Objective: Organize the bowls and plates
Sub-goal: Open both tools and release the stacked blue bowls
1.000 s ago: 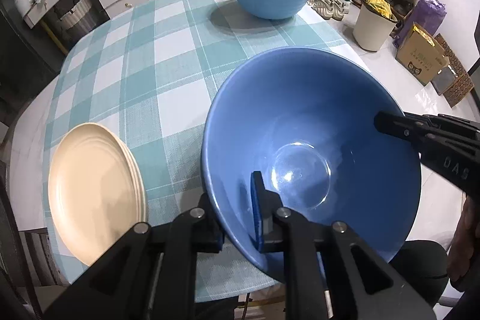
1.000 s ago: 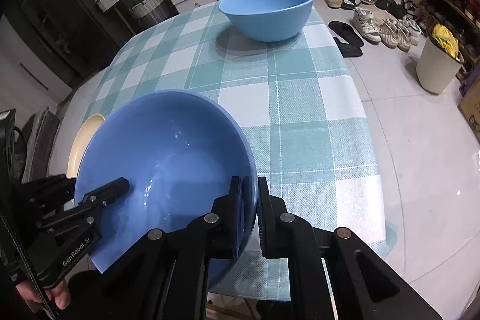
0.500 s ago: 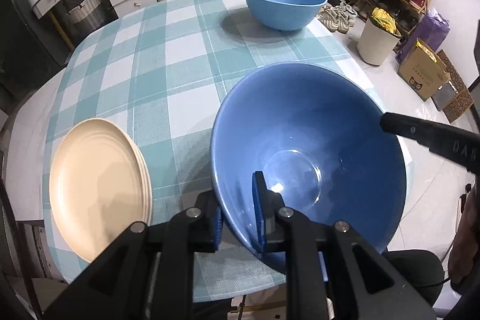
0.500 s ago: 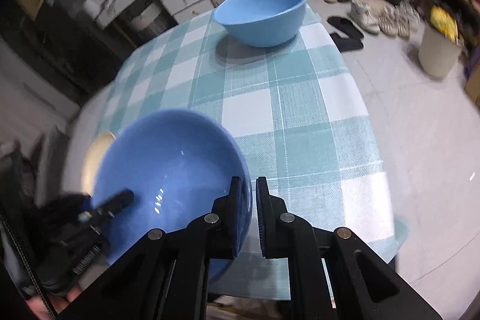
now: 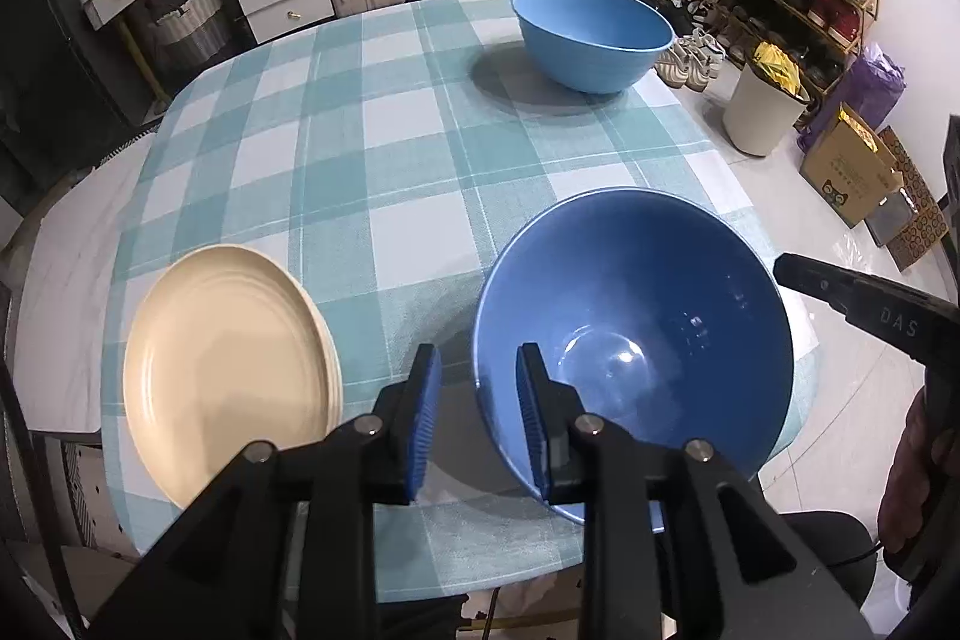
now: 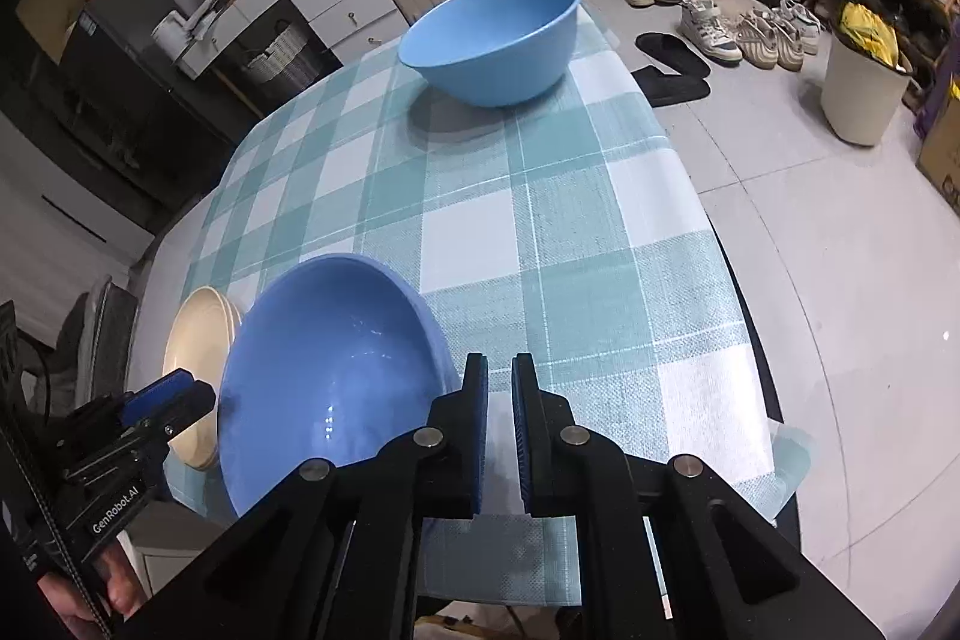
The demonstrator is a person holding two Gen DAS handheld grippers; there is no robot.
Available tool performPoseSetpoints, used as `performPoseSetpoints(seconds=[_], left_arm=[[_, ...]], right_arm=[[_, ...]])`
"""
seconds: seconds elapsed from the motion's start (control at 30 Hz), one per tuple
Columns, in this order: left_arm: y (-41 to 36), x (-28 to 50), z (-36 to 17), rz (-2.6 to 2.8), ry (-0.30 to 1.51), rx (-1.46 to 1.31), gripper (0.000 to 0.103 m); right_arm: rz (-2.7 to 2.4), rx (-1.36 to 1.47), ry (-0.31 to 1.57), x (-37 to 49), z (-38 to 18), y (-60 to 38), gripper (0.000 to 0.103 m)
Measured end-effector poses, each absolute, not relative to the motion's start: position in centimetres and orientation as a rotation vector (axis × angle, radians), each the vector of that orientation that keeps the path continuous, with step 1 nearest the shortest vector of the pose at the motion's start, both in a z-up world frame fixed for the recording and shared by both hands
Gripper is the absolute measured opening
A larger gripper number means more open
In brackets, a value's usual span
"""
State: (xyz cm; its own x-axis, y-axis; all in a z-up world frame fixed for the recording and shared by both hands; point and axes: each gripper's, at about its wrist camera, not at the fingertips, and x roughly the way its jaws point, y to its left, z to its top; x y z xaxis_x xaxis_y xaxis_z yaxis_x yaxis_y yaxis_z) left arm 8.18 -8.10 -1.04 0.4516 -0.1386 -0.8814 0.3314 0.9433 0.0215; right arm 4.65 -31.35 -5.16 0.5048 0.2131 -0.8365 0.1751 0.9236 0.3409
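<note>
A dark blue bowl sits on the checked tablecloth near the table's front edge; it also shows in the right wrist view. My left gripper is open, its jaws astride the bowl's left rim without pinching it. My right gripper stands just right of the bowl with a narrow gap between its pads, holding nothing. A lighter blue bowl stands at the table's far right corner, also seen from the right wrist. A stack of cream plates lies at the front left.
The table carries a teal and white checked cloth. A white bin, a cardboard box and shoe racks stand on the floor to the right. Suitcases and drawers line the back wall.
Both grippers have let go of the dark blue bowl's rim and opened. Both have pulled back, and the bowl now rests on the table.
</note>
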Motion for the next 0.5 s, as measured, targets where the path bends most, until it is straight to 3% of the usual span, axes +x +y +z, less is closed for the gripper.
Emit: performPoseSetpoints(seconds=[0.1, 0.17, 0.33, 0.5], left_arm=[[-7.5, 8.1, -1.8, -0.29, 1.074, 0.171, 0.03], [-7.0, 7.9, -2.4, -0.279, 1.059, 0.138, 0.044], [-5.6, 7.6, -4.2, -0.296, 1.04, -0.003, 0.051], [-5.4, 8.1, -6.3, -0.308, 1.046, -0.063, 0.051]], right_arm=[[0.022, 0.364, 1.044, 4.5, -5.4, -30.9, 0.008], [0.024, 0.317, 1.029, 4.2, -5.5, -30.4, 0.008], [0.064, 0.3, 0.895, 2.6, -4.6, -29.7, 0.013], [0.065, 0.314, 0.759, 1.0, -3.1, -29.3, 0.054]])
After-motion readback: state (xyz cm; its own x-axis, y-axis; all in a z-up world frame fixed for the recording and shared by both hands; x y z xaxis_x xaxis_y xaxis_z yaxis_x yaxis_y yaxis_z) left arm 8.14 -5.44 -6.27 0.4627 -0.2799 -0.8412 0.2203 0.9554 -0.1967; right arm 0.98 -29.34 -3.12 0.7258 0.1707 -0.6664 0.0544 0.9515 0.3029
